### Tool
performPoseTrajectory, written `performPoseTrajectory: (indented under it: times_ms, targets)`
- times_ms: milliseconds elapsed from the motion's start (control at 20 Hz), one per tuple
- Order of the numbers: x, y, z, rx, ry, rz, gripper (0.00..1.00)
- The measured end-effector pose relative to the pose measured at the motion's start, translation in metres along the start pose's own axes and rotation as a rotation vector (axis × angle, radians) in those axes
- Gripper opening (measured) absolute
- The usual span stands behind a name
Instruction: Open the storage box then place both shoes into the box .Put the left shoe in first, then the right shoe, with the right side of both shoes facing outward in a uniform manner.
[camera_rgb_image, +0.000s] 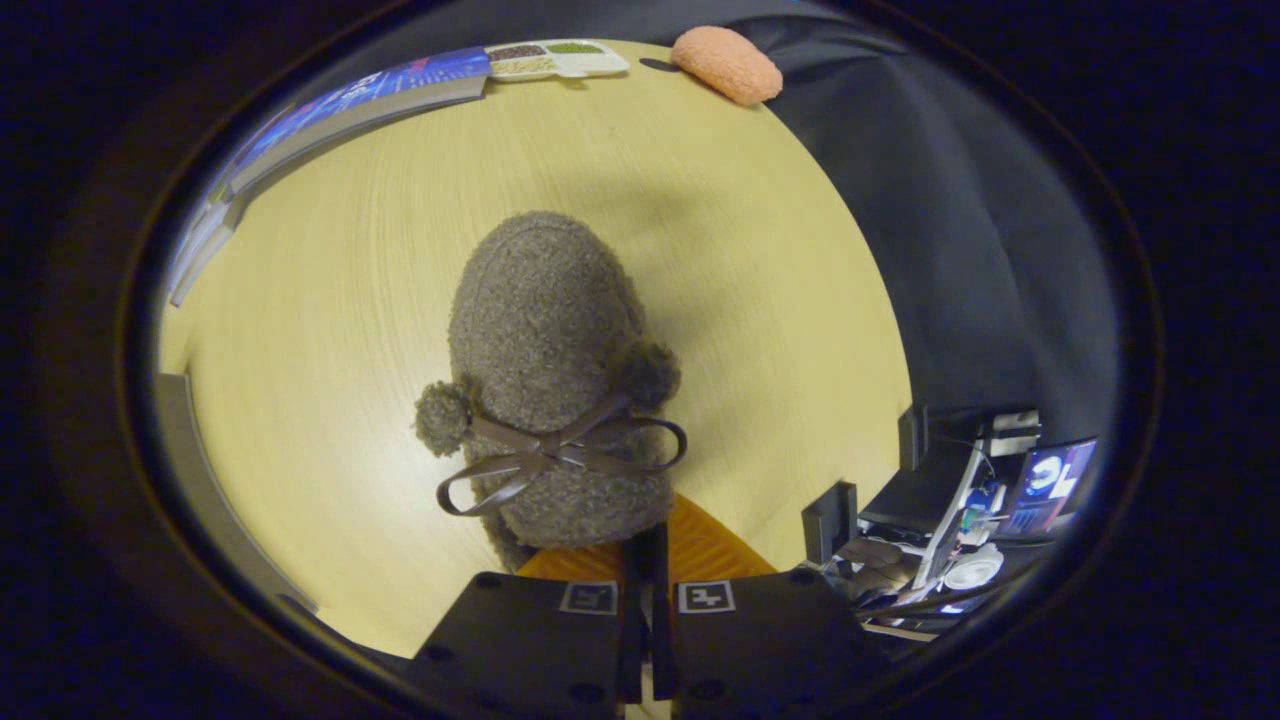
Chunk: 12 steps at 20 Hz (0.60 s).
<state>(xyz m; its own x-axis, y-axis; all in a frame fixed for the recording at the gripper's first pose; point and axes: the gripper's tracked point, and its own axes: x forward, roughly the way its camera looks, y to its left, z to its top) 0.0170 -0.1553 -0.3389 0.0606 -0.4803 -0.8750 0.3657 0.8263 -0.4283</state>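
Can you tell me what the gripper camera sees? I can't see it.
A fuzzy grey-brown slipper with a ribbon bow hangs from the gripper, whose fingers are pinched shut on its heel edge, above a round wooden table. Far across the table lies an orange slipper.

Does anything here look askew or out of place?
Nothing looks spilled or damaged. The grey fuzzy slipper hangs toe-forward above the wooden table, its heel rim pinched by the shut gripper. An orange fuzzy slipper lies at the table's far edge.

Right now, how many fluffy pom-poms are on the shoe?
2: one pom-pom and another flank the bow on the grey shoe, held by the shut hand-held gripper. More may be hidden.
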Motion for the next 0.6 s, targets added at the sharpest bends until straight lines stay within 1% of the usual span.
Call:
performPoseTrajectory:
  times_ms: [50,150,400,500,600]
  targets:
    - [0.001,0.0,0.001,-0.009,-0.003,-0.023,0.08]
    - [0.0,-0.002,0.001,-0.046,-0.016,-0.099,0.08]
    - [-0.012,-0.012,0.005,-0.285,-0.062,-0.365,0.06]
    - [-0.018,-0.013,0.005,-0.326,-0.093,-0.429,0.05]
    - [-0.031,-0.02,0.008,-0.378,-0.126,-0.522,0.05]
